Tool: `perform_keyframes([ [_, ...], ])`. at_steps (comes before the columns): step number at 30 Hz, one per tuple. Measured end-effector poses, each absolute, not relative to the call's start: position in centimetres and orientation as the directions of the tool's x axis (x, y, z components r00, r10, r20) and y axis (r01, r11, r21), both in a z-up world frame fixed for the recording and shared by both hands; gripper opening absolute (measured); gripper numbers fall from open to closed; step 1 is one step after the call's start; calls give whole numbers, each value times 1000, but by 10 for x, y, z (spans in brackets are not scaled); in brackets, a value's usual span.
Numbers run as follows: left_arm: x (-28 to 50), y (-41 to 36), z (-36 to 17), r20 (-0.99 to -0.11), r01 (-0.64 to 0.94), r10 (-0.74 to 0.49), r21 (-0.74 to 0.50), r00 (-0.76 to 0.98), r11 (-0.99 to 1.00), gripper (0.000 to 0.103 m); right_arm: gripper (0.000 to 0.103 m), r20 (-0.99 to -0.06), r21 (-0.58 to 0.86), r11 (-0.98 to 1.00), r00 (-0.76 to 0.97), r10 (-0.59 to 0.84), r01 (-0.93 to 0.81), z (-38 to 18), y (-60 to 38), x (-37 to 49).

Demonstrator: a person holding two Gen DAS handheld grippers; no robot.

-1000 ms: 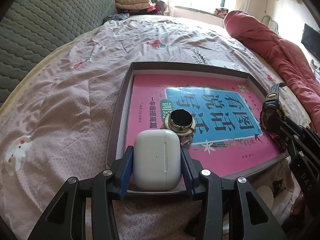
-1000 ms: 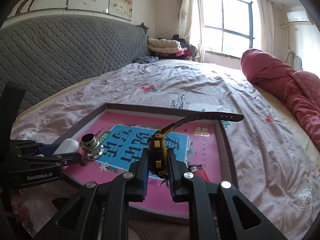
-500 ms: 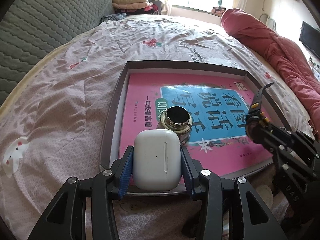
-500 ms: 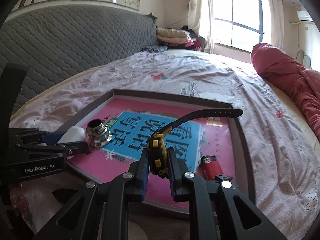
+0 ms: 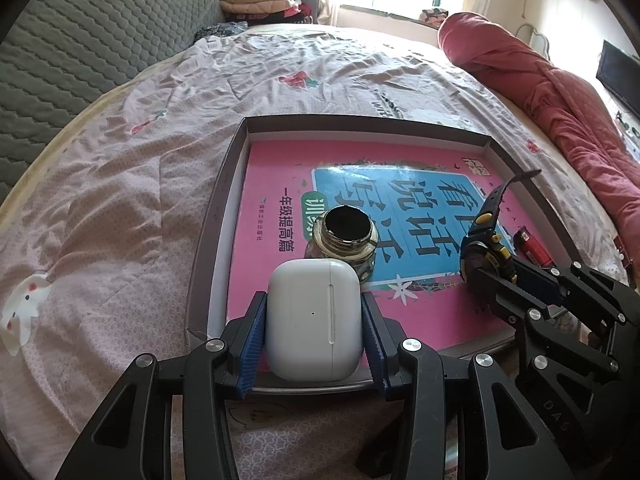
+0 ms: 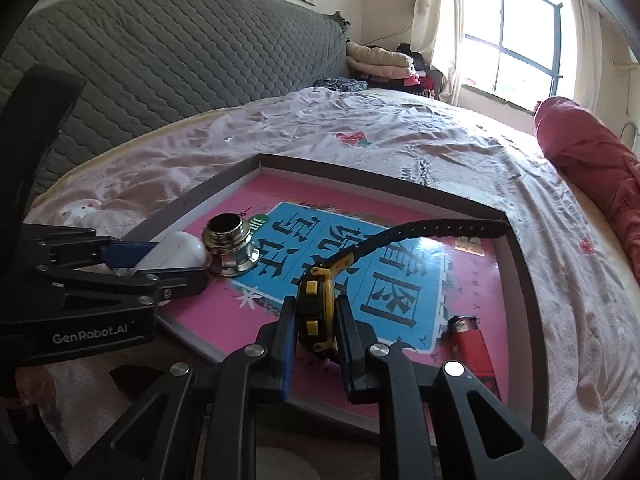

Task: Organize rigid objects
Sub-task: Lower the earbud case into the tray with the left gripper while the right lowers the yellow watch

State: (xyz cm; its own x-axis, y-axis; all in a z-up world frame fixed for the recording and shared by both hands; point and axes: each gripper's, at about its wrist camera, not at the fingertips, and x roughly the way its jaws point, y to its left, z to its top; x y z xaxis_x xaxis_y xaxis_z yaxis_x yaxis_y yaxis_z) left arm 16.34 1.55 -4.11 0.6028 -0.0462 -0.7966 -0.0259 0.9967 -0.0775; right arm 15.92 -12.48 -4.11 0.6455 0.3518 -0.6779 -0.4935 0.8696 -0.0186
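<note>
My left gripper (image 5: 314, 334) is shut on a white earbud case (image 5: 314, 318), held over the near edge of a shallow grey tray (image 5: 218, 216) lined with a pink and blue book cover. A small metal jar (image 5: 345, 240) stands in the tray just beyond the case. My right gripper (image 6: 316, 336) is shut on a black and yellow wristwatch (image 6: 318, 308), its strap (image 6: 432, 228) sticking up and forward over the tray. The watch also shows in the left wrist view (image 5: 486, 240). A red lighter (image 6: 472, 346) lies in the tray's right near corner.
The tray lies on a bed with a pink patterned sheet (image 5: 112, 200). A red quilt (image 5: 540, 92) is rolled along the right side. A grey padded headboard (image 6: 160, 64) stands at the left, folded clothes (image 6: 380, 62) by the window.
Both grippers have moved forward over the tray's near edge, each still holding its object. The watch has come lower and closer to the book cover.
</note>
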Motion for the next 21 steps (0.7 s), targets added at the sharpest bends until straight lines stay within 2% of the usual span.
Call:
perform_keyframes([
  [21,171,14,-44,-827,-14,-66,-89,559,996,46,21,-680,154,857,576,453,-491,-42,-148,160],
])
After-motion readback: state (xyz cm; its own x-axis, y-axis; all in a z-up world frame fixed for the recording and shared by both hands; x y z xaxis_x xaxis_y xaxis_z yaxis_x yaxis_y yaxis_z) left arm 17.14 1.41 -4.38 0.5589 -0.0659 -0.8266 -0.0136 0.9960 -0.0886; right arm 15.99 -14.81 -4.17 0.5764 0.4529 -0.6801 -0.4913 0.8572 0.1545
